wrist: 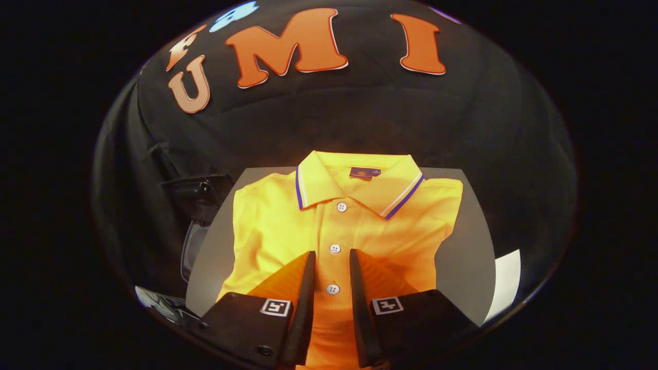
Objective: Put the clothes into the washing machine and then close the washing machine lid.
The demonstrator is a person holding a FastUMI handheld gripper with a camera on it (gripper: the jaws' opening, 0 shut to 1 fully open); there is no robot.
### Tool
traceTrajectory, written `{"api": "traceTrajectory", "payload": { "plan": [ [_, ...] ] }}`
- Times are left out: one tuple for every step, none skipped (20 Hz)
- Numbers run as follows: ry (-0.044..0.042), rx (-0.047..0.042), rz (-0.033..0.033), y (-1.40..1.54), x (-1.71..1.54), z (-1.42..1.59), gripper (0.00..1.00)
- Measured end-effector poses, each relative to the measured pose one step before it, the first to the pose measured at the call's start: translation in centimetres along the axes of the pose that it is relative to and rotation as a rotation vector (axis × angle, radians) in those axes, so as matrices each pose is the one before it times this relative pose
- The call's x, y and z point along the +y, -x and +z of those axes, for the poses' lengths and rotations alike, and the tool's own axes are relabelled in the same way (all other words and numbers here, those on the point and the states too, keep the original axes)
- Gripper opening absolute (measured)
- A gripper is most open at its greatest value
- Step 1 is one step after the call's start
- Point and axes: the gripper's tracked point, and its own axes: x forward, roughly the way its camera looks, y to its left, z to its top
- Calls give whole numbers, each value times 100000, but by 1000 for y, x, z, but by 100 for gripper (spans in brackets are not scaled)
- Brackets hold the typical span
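— So, where does your gripper (332,257) stand right now?

— Your two fingers are parted with a narrow gap, poised over the folded yellow-orange polo shirt with the purple-and-white striped collar (288,226). They frame its row of white buttons (334,248) and nothing is clamped between them. I cannot tell whether the tips touch the cloth or hang just above it.

— Which step is that, by your reckoning?

— The first one, I'd judge: picking up the clothes. The shirt lies flat and neatly folded on the pale grey tabletop (465,241), collar pointing away from you, so nothing has gone into the machine yet.

— What does the next move ask of you?

— You'd want to press down and pinch a fold of fabric at the placket, gathering enough layers that the whole shirt lifts rather than one flap peeling away.

— And the washer?

— Hard to make out. There is a dark boxy object with a glossy curved part (198,216) just left of the table; you cannot say from here whether that is the machine. A white sheet (506,282) pokes out at the table's right edge, cut off. The shirt's hem is hidden under your fingers.
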Motion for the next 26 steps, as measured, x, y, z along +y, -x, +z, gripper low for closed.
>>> {"api": "traceTrajectory", "payload": {
  "plan": [
    [-4023, -2129, 982, 372, -47, 331, 29],
    [-6, -1466, 530, -329, -48, 104, 14],
    [-833, -3318, 1411, 337, 210, 56, 9],
    [-4392, -3710, 1744, -46, 437, -76, 9],
    [-5231, -7128, 4208, 48, 759, 920, 8],
    [-4433, -8992, 3720, -154, 683, 1133, 8],
    [-1999, -8200, 1463, 256, 241, 1082, 8],
    [-696, -6774, 858, 292, 198, 1210, 8],
    [-1468, -5189, 1439, 148, 496, 1238, 8],
    [-1739, -5270, 2569, 200, 800, 1435, 8],
    [-851, -5339, 2292, 283, 307, 1086, 8],
    [-263, -4836, 2139, -242, 250, 1337, 8],
    [-569, -3653, 2371, -172, 377, 949, 8],
    [-934, -2686, 2981, 120, 1071, 1128, 8],
    [-510, -2782, 3184, 460, 1738, 1373, 8],
    [783, -1741, 2516, -80, 1364, 967, 8],
    [2052, -1411, 1764, 86, 1177, 797, 8],
    [2463, -585, 1999, 4, 1325, 450, 8],
    [2766, -592, 499, 291, 1320, 252, 8],
    [2471, 268, -366, -48, 1271, 256, 8],
    [1509, -629, 78, 323, 1584, 358, 8],
    [839, 59, 718, -7, 1689, 237, 8],
    [699, -487, 1385, 255, 1719, 366, 8],
    [1134, -898, 1167, -33, 2138, 468, 8],
    [1334, -1067, 109, -575, 1653, 407, 8],
    [954, -597, 72, -610, 1667, 374, 8]
  ]
}}
